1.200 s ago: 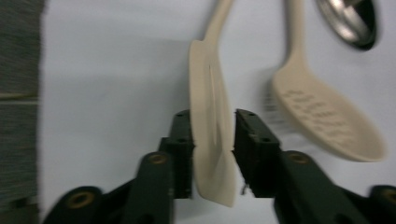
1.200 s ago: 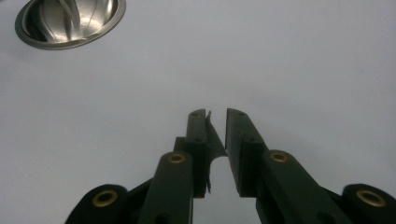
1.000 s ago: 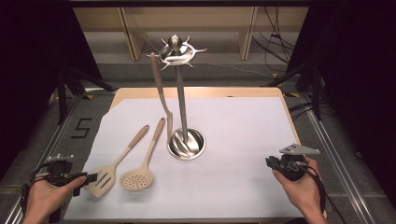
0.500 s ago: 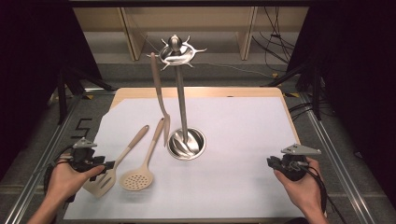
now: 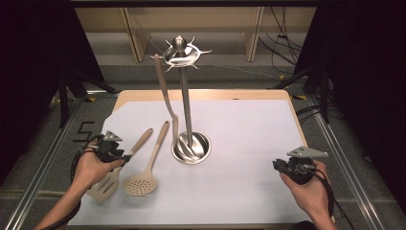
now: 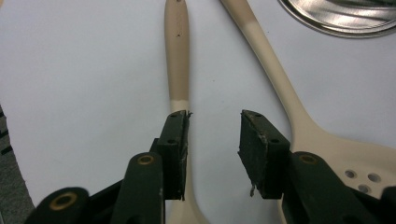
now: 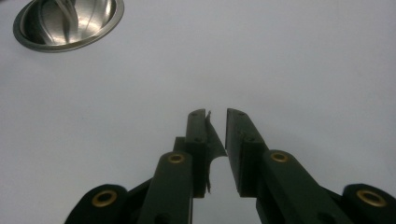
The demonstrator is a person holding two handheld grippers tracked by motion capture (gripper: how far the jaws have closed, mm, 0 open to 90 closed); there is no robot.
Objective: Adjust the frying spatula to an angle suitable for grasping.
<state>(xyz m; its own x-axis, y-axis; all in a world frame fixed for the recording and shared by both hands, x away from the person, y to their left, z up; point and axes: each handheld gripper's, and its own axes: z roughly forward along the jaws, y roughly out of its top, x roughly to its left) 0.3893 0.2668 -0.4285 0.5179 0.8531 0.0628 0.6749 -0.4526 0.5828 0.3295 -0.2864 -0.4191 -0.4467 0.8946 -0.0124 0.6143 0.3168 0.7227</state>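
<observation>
White table (image 5: 249,143), a taped "5" (image 5: 82,132) beside it.
Left gripper (image 6: 215,135) has been closing, jaws apart over the spatula (image 6: 177,56); its blade is cut off. Right gripper (image 7: 217,114) narrow, empty.

- Slotted turner (image 5: 106,184): beige, handle (image 6: 177,51) a shade warmer tan than the paler neck below it.
- Skimmer (image 5: 140,183): same pale beige, bowl dotted with small round holes (image 6: 360,176).
- Hanging utensil (image 5: 166,98) on the rack: a dull tan, though it's hard to judge against the dark backdrop.
- Rack stand (image 5: 191,146): shiny silver steel, base mirroring streaks of light.
- Table sheet (image 5: 249,143): plain white, no pattern.
- Left gripper (image 6: 212,140) and right gripper (image 7: 216,140): matte black, brass-coloured rivets.
- Plate on the right gripper (image 5: 307,153): grey.
</observation>
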